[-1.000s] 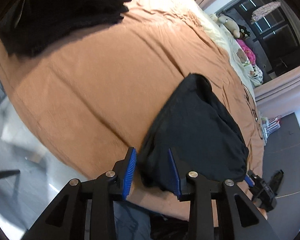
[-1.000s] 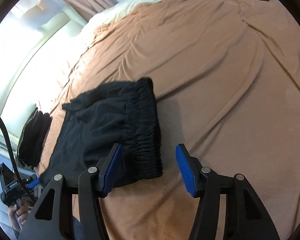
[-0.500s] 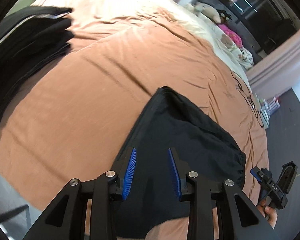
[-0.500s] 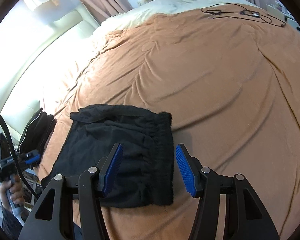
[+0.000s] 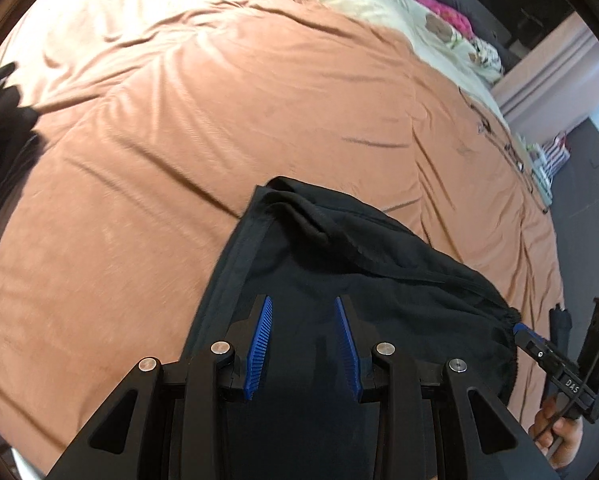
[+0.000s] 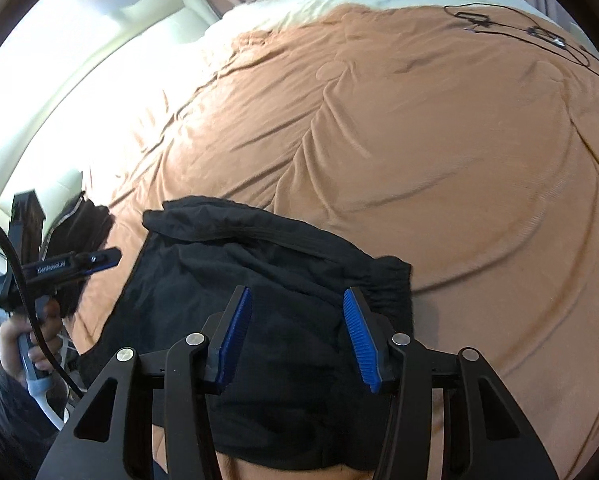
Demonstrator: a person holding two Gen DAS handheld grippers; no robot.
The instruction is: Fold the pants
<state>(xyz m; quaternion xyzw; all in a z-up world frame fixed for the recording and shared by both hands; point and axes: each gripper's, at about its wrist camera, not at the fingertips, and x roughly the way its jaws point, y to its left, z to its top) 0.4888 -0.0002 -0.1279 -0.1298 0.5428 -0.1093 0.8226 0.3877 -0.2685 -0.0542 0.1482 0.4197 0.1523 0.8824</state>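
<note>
The black pants [image 5: 339, 264] lie folded into a compact bundle on the brown bedspread [image 5: 179, 128], near the bed's front edge. My left gripper [image 5: 302, 304] is open and empty, hovering over the bundle's hem side. My right gripper [image 6: 297, 296] is open and empty over the bundle [image 6: 235, 264], near its gathered elastic waistband [image 6: 391, 280]. Each gripper shows in the other's view: the right one [image 5: 555, 364] at the bundle's waistband edge, the left one [image 6: 59, 268] beside the bundle's left edge.
A pile of dark folded clothes [image 5: 3, 128] lies at the bed's left end, also seen in the right wrist view [image 6: 83, 220]. Black cables [image 6: 519, 32] lie on the far right of the bedspread. Cream bedding with soft toys [image 5: 419, 0] fills the far end.
Both grippers have moved in over the pants, staying open. The bundle now lies under the fingers of both instead of ahead of them.
</note>
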